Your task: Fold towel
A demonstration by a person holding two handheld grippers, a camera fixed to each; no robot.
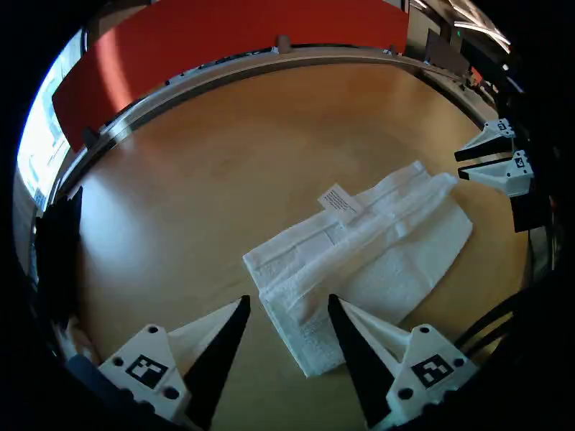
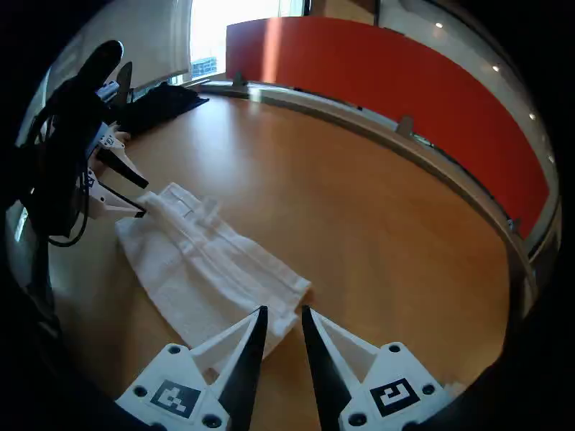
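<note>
Setting: a room with a bright window [image 2: 215, 36] and a long red panel [image 1: 215, 43] standing along the far rim of the surface.
Worktop [image 1: 201, 187]: pale wood with a curved edge; a dark bundle [image 2: 158, 104] lies at its far side, well apart from the task's thing.
Towel [image 1: 381, 251]: white, lying flat on the worktop as a long band. Ridges run its whole length, so it looks folded lengthwise into several layers. It stretches from one tool to the other.
Left tool [image 1: 289, 298]: fingers spread wide, low over the near end of the towel, whose corner lies between them. Neither finger presses the cloth; it has hold of nothing.
Right tool [image 2: 284, 309]: fingers parted by a narrow gap, poised at the opposite end of the towel, just beside its corner. Nothing is caught between them.
Tag [image 1: 339, 201]: small white label sticking out from one long edge of the towel, lying flat on the wood.
Done, as judged: the lengthwise folds; edges roughly in line, though one end fans out wider.
Left, as judged: grip both ends and bring them together, end over end, to make a compact stack, then square the edges.
</note>
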